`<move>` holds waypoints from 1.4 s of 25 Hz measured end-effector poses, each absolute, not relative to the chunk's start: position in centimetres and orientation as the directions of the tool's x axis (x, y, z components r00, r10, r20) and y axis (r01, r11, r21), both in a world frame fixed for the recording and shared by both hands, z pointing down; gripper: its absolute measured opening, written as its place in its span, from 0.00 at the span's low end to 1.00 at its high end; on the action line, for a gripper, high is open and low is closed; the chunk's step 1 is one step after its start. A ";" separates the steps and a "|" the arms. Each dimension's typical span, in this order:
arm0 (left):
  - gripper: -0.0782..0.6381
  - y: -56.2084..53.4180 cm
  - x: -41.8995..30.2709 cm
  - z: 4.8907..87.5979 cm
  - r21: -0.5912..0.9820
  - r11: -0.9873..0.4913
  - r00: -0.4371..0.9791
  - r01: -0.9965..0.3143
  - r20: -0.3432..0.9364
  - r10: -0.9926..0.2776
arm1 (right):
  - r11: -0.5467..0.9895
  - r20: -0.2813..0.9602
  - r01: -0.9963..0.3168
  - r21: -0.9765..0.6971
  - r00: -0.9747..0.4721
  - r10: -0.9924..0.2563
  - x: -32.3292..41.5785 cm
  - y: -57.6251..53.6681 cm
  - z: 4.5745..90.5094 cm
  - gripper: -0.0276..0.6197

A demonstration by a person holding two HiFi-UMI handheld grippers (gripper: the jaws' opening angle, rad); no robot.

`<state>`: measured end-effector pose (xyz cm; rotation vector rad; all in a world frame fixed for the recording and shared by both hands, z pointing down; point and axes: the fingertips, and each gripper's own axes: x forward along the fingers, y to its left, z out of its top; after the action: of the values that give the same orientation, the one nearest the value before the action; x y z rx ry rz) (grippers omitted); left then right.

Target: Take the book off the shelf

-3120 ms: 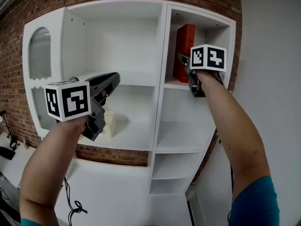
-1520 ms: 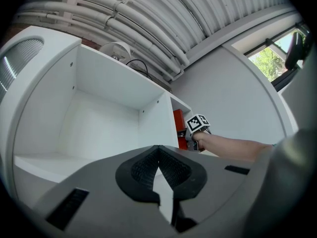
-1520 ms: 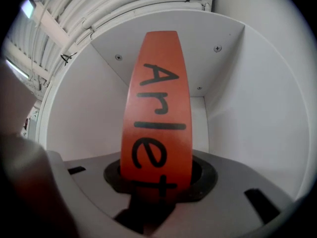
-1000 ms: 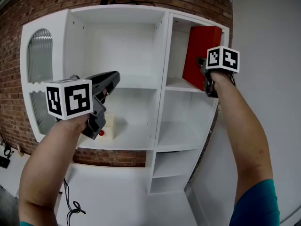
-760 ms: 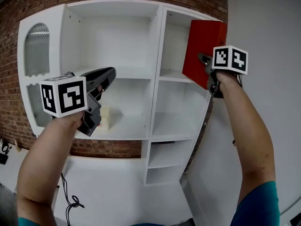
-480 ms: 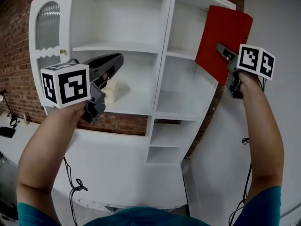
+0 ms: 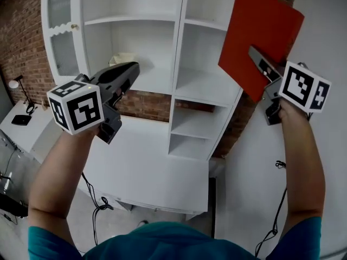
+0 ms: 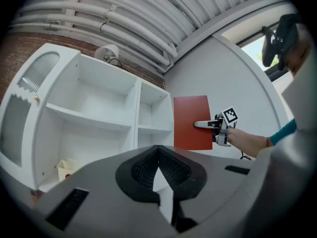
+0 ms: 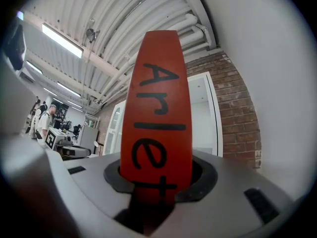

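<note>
Pulled clear of the shelf, the book sits squeezed between the right gripper's jaws, while the left gripper's jaws are together, holding nothing.

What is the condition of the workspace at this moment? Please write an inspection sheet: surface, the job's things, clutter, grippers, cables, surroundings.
Surface: white shelf unit with a white cabinet top below it.
Job's things: red book, off the shelf and held in the air.
Clutter: small cream box on a left-hand shelf; nothing else seen in the open compartments.
Grippers: right gripper shut on the red book; left gripper shut, holding nothing, in front of the shelf unit.
Cables: black cable near the cabinet's foot; a second cable along the right wall.
Surroundings: brick wall behind the unit; white wall on the right.
</note>
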<state>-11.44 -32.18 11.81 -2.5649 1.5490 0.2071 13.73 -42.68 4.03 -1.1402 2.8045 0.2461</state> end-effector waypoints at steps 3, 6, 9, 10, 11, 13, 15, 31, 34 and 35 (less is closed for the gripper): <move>0.12 -31.8 -10.9 15.2 -0.030 -0.445 0.443 -0.895 -0.162 -0.881 | 0.739 -0.136 -0.664 0.116 -0.747 -0.650 13.3 -41.9 7.8 0.30; 0.12 -31.8 -11.0 18.6 -0.008 -0.439 0.435 -0.898 -0.150 -0.888 | 0.754 -0.111 -0.644 0.124 -0.765 -0.635 12.7 -41.6 12.2 0.30; 0.12 -31.7 -12.0 22.6 0.016 -0.439 0.434 -0.898 -0.130 -0.892 | 0.760 -0.078 -0.640 0.113 -0.768 -0.635 12.1 -41.1 17.4 0.30; 0.12 -31.7 -12.5 23.9 0.026 -0.443 0.437 -0.896 -0.123 -0.891 | 0.761 -0.068 -0.640 0.110 -0.768 -0.636 11.8 -40.8 19.1 0.30; 0.12 -31.7 -13.2 25.1 0.036 -0.447 0.441 -0.894 -0.117 -0.890 | 0.761 -0.061 -0.640 0.108 -0.768 -0.638 11.4 -40.4 20.6 0.30; 0.12 -31.8 -14.8 27.2 0.045 -0.454 0.447 -0.890 -0.106 -0.888 | 0.759 -0.048 -0.643 0.102 -0.765 -0.642 10.4 -39.8 23.3 0.30; 0.12 -31.8 -16.6 29.2 0.037 -0.453 0.448 -0.891 -0.092 -0.889 | 0.758 -0.033 -0.645 0.092 -0.763 -0.646 9.1 -39.2 26.0 0.30; 0.12 -32.0 -20.3 49.2 0.217 -0.426 0.449 -0.878 0.071 -0.891 | 0.793 0.220 -0.609 -0.031 -0.778 -0.589 2.1 -36.2 51.8 0.30; 0.12 -31.4 -19.9 52.8 0.256 -0.401 0.439 -0.879 0.112 -0.891 | 0.801 0.281 -0.596 -0.053 -0.779 -0.561 1.6 -35.5 55.7 0.30; 0.12 -31.2 -19.9 54.0 0.269 -0.389 0.433 -0.881 0.129 -0.892 | 0.802 0.301 -0.594 -0.064 -0.778 -0.552 1.5 -35.3 57.0 0.30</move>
<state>-19.90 -31.18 54.00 -2.9006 1.8523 0.0640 1.50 -35.30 57.04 -1.0500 3.2358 -0.2676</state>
